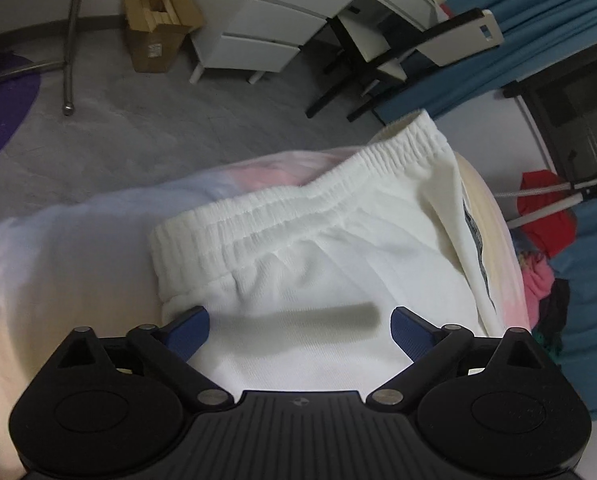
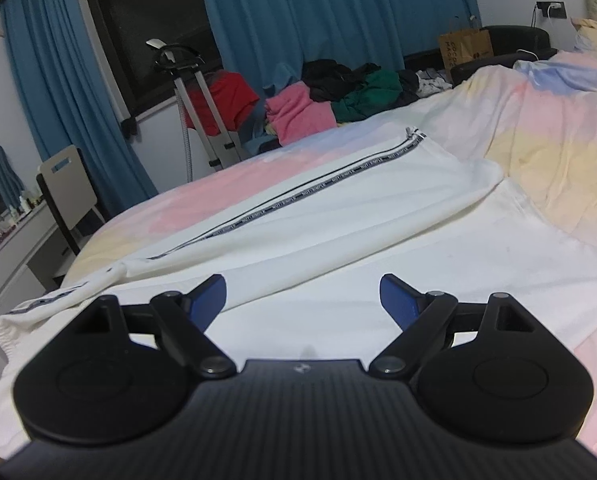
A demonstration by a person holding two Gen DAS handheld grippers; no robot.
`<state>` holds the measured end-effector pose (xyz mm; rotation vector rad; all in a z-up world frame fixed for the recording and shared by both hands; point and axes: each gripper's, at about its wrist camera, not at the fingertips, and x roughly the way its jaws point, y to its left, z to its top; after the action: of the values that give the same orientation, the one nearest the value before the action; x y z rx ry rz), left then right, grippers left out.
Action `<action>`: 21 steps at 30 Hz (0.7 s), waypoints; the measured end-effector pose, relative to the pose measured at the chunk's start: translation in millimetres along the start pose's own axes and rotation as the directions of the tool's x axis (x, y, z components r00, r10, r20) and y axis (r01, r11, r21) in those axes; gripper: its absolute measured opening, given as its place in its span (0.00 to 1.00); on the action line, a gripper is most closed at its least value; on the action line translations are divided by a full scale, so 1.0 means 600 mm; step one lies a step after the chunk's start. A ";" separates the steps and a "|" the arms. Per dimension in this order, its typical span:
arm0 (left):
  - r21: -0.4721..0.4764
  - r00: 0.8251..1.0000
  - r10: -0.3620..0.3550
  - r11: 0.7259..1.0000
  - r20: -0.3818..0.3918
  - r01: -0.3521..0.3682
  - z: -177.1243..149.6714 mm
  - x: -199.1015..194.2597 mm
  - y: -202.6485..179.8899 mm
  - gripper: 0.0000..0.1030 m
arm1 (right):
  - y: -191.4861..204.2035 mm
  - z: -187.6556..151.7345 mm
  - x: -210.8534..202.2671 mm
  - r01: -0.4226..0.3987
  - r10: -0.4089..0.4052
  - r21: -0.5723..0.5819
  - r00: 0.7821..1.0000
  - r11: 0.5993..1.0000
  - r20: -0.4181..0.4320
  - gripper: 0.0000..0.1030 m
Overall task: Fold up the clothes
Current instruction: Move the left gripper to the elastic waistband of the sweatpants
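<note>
Left wrist: left gripper spread wide, holding nothing, over white trousers on the bed — waistband flat.

Right wrist: right gripper likewise empty; legs overlap lengthwise — cross folds likely remain.

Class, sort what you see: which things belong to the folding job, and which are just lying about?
Job: white elastic-waisted trousers with printed side stripe; open left tool; open right tool.

Lying about: brown cardboard box; pink crumpled garment; brown paper bag.

White trousers with printed side stripe, laid flat on bed, elastic waistband showing
</note>
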<state>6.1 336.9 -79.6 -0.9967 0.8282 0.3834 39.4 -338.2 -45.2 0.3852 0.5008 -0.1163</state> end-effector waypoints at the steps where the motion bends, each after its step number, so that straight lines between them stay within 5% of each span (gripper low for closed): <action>1: 0.005 1.000 -0.005 1.000 0.000 0.005 -0.002 -0.003 0.002 0.96 | 0.000 0.000 0.000 0.005 -0.005 -0.001 1.000 1.000 -0.001 0.83; 9: -0.134 0.994 -0.082 0.987 0.066 0.091 -0.017 -0.042 0.046 0.92 | 0.003 0.000 0.013 0.062 -0.063 -0.026 0.997 0.998 -0.042 0.83; 17: -0.183 0.979 0.019 0.983 0.204 0.019 -0.021 -0.084 0.058 0.95 | -0.016 -0.002 0.024 0.105 -0.106 -0.011 0.989 0.994 -0.102 0.83; 21: -0.238 0.995 -0.011 0.971 0.102 0.035 -0.012 -0.060 0.076 0.96 | -0.026 0.000 0.023 0.108 -0.105 0.021 0.989 0.994 -0.105 0.83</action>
<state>-49.0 356.6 -81.1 -1.2003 0.6899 0.5177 48.5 -352.4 -57.2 0.3915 0.6232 -0.2071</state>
